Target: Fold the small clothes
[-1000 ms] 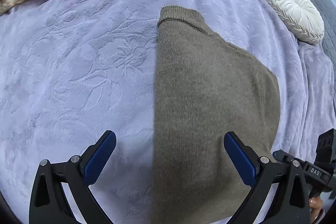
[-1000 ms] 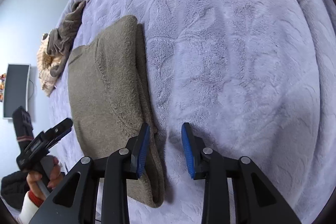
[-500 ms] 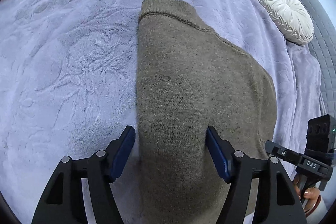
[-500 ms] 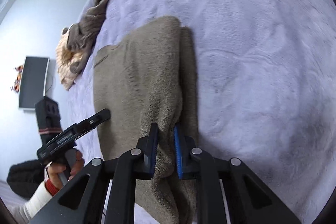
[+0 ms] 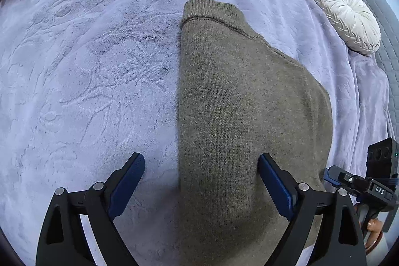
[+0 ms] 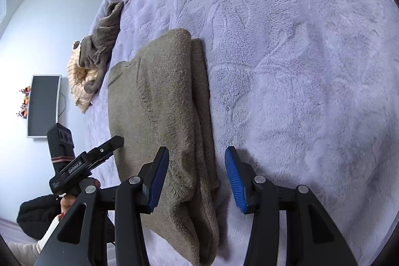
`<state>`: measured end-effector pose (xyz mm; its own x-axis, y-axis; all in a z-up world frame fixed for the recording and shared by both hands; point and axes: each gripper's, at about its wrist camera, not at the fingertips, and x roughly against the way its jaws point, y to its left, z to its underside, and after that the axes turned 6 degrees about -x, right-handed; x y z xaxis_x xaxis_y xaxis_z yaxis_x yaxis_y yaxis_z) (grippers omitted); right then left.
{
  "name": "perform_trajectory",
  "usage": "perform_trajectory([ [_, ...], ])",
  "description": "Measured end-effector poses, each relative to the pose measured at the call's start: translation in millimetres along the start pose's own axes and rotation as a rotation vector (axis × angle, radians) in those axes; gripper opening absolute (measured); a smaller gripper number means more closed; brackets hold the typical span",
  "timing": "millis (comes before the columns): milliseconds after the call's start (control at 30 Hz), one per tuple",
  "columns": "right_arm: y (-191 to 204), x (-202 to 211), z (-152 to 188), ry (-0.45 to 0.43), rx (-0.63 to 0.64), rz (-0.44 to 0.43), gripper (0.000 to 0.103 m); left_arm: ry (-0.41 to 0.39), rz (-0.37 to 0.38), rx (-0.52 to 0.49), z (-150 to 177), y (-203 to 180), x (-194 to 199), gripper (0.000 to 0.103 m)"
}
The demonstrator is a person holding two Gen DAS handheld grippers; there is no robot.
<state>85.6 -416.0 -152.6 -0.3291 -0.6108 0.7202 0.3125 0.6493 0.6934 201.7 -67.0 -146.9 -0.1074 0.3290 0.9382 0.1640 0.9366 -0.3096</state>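
On the lavender bedspread (image 5: 87,91) your olive sweater (image 5: 237,116) lies flat, folded lengthwise into a long panel. Half a second ago your right gripper (image 6: 197,181) was pinched on the doubled right edge; now its jaws stand wide apart, straddling that edge and holding nothing. Your left gripper (image 5: 200,187) has also spread wider than a moment ago, empty, over the near left edge. Both releases suggest this fold is set; judging by the long shape, a crosswise fold likely comes next.
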Motion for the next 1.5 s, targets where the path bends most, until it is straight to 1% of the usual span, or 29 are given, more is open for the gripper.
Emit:
perform_trajectory([
  [100,2,-11,-2,0.046,0.002,-0.038,0.051,0.035,0.035,-0.003,1,-2,-8,0.093],
  [167,0,-19,-2,0.081,0.006,-0.032,0.051,0.049,0.038,-0.015,2,-6,-12,0.093],
  [233,-6,-28,-3,0.107,-0.004,-0.022,0.051,0.046,0.033,-0.031,2,-9,-14,0.093],
  [333,-14,-35,-10,0.125,-0.055,-0.077,0.051,0.045,0.035,-0.032,0,-11,-16,0.093],
  [433,-14,-39,-15,0.144,-0.067,-0.115,0.053,0.047,0.040,-0.031,0,-10,-18,0.095],
  [567,6,-45,-20,0.173,0.009,-0.105,0.054,0.046,0.039,-0.032,-1,-13,-20,0.097],
  [667,22,-48,-20,0.186,0.085,-0.084,0.054,0.046,0.032,-0.040,-3,-19,-25,0.101],
  [733,26,-52,-21,0.193,0.116,-0.060,0.055,0.044,0.027,-0.051,-4,-23,-28,0.101],
  [867,19,-65,-25,0.206,0.109,-0.041,0.055,0.045,0.024,-0.048,-6,-26,-34,0.102],
  [900,17,-68,-26,0.207,0.104,-0.049,0.055,0.045,0.025,-0.043,-7,-27,-36,0.102],
  [1000,11,-76,-28,0.205,0.038,-0.085,0.056,0.045,0.021,-0.045,-8,-28,-36,0.102],
  [1033,11,-77,-28,0.203,0.020,-0.090,0.056,0.042,0.014,-0.049,-7,-29,-35,0.101],
  [1067,11,-77,-28,0.201,0.012,-0.091,0.056,0.035,0.013,-0.054,-6,-30,-33,0.093],
  [1133,15,-75,-25,0.196,0.013,-0.086,0.051,0.011,0.013,-0.082,-5,-37,-26,0.082],
  [1167,17,-73,-24,0.192,0.014,-0.088,0.045,0.005,0.003,-0.096,-3,-39,-24,0.075],
  [1200,18,-70,-23,0.189,0.012,-0.095,0.041,0.000,0.011,-0.106,-2,-41,-21,0.070],
  [1267,20,-65,-20,0.181,-0.001,-0.125,0.039,-0.007,0.014,-0.110,-2,-43,-16,0.061],
  [1367,26,-58,-16,0.172,-0.017,-0.172,0.038,-0.015,0.028,-0.107,0,-42,-4,0.055],
  [1500,38,-47,-5,0.161,-0.024,-0.215,0.037,-0.035,0.049,-0.123,6,-47,18,0.054],
])
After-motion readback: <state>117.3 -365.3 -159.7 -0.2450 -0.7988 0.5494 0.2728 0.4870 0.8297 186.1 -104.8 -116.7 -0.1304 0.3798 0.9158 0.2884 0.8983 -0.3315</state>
